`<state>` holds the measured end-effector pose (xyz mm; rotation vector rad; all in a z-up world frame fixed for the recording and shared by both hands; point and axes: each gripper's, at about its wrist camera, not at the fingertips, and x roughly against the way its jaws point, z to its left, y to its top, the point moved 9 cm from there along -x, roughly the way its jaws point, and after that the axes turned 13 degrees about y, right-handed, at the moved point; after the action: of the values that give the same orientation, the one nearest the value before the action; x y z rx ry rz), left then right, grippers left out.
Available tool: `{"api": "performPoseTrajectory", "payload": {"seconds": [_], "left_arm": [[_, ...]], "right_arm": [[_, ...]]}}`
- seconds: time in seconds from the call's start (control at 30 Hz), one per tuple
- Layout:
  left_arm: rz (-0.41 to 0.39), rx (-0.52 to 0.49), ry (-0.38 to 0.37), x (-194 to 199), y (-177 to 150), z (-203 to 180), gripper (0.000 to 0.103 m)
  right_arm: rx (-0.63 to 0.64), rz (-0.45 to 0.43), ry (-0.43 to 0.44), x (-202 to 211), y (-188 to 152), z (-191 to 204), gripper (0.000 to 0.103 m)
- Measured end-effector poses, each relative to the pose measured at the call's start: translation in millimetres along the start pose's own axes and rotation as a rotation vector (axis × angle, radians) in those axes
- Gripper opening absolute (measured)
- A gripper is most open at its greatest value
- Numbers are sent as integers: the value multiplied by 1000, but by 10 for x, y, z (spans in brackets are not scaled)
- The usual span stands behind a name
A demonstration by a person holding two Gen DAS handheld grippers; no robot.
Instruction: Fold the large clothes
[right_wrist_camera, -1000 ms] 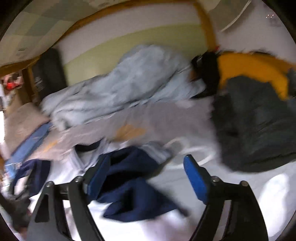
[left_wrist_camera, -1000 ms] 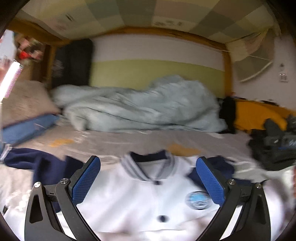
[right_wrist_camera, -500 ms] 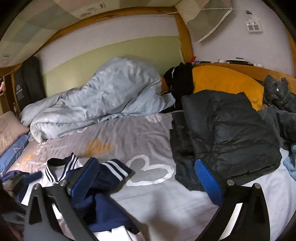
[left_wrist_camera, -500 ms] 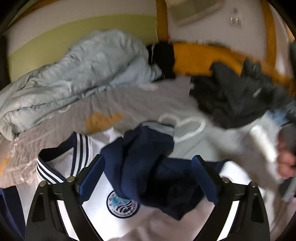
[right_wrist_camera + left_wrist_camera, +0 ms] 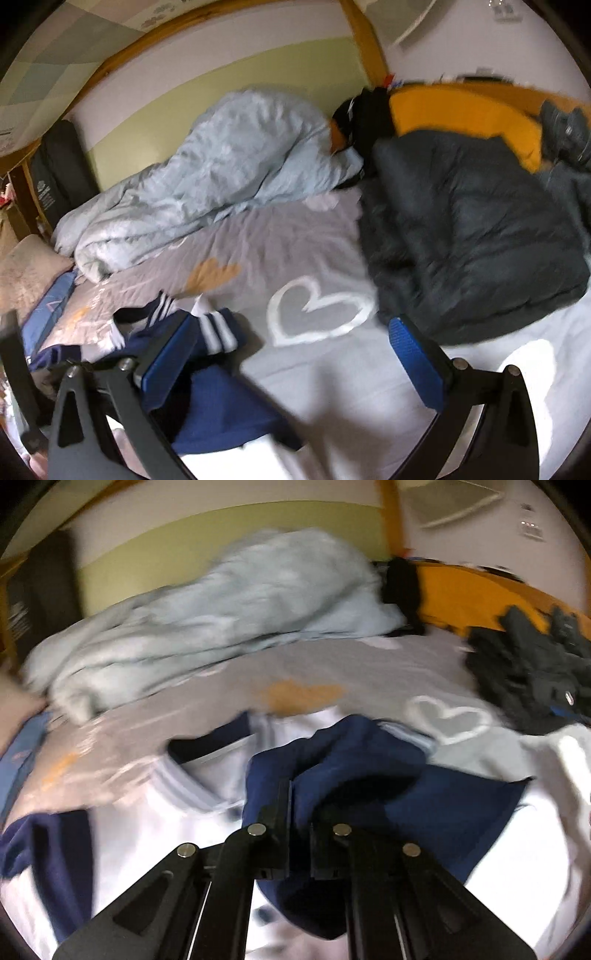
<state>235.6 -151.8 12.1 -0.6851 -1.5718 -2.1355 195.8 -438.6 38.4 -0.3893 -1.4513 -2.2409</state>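
A white jacket (image 5: 155, 812) with navy sleeves and a striped collar lies flat on the bed. My left gripper (image 5: 297, 794) is shut on the navy sleeve (image 5: 369, 760), which is bunched over the jacket's chest. In the right wrist view the same navy sleeve (image 5: 221, 406) with its white-striped cuff (image 5: 218, 332) lies at the lower left. My right gripper (image 5: 291, 369) is open and empty, above the grey sheet (image 5: 295, 258) just right of the sleeve.
A crumpled light blue duvet (image 5: 221, 173) lies along the far wall. A dark puffy jacket (image 5: 469, 229) and an orange cushion (image 5: 461, 107) sit at the right. A pillow (image 5: 29, 266) is at the left. The sheet has a white heart print (image 5: 317, 310).
My left gripper has closed on the navy sleeve, after being open over it. My right gripper stays open and has shifted slightly over the sheet.
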Motion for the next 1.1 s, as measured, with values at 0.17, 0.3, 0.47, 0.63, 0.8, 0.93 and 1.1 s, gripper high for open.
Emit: {"api": "performPoseTrajectory", "payload": {"seconds": [0.17,0.3,0.47,0.63,0.8,0.93,1.1], "left_arm": [[109,53,126,-117,-445,583,8],[188,81,73,-127,-843,691,17],[113,29,37,110,-832,561,61],[-17,28,-83,447,-374,244,65],[-36,-47,-125,334,32,-137,75],[67,-146,-116,-93,61,-434,82],[104,-120,-13,-497,-73,-335,62]], "right_arm": [[45,111,8,-312,-345,217,103],[139,180,-25,-523,-579,344,103],[222,218,-89,-607,-696,323,103],[183,147,-48,-471,-540,355,103],[159,102,-29,-357,-420,383,103],[141,109,-36,-353,-409,329,103],[80,122,-16,-368,-390,251,103]]}}
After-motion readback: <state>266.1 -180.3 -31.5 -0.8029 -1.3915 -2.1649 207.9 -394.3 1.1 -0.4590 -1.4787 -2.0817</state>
